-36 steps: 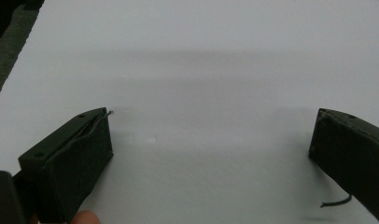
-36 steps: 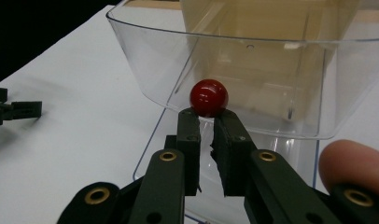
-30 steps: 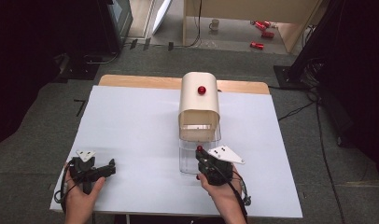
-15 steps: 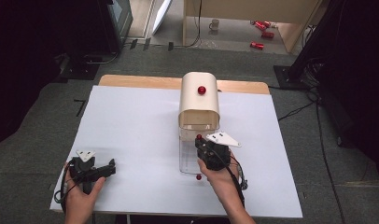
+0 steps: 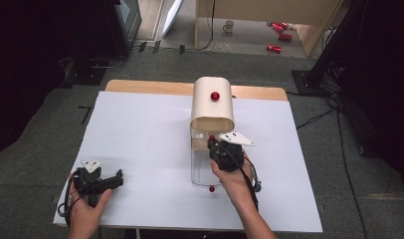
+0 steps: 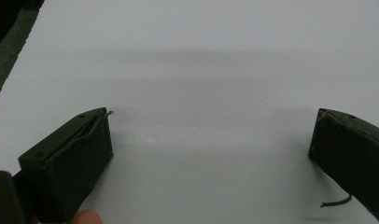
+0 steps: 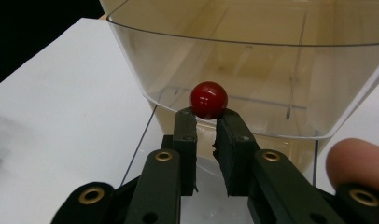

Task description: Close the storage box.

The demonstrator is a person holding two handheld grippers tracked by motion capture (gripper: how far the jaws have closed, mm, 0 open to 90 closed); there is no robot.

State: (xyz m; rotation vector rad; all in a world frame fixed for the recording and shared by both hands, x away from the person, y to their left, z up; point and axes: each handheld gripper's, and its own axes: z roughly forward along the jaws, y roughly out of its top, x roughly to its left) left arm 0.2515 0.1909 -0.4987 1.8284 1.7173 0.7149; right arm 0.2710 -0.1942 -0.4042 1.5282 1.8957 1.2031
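Knob pinched, drawer part-way out

Movement since a second ago belongs to the right gripper [image 5: 216, 144]: it has gone from the near end of the clear drawer [image 5: 200, 167] forward to the cream box [image 5: 212, 107]. In the right gripper view its jaws are almost pressed together, and a red knob [image 7: 209, 99] sits at their tips, on the front wall of a clear bin [image 7: 253, 79]; they appear to pinch its base, though the contact itself is hidden behind the ball. That suggests the grasp is made and a pull or push of this bin is the step in hand. The drawer lies pulled out toward the near side, a second red knob [image 5: 211, 188] at its near end.

The right hand [image 5: 232, 174] reaches straight forward from the near edge, wrist low, gripper pointing far. The left gripper [image 5: 98, 181] rests on the white counter [image 5: 140, 144] at the near left, well apart from the box, with jaws spread wide and nothing between them.
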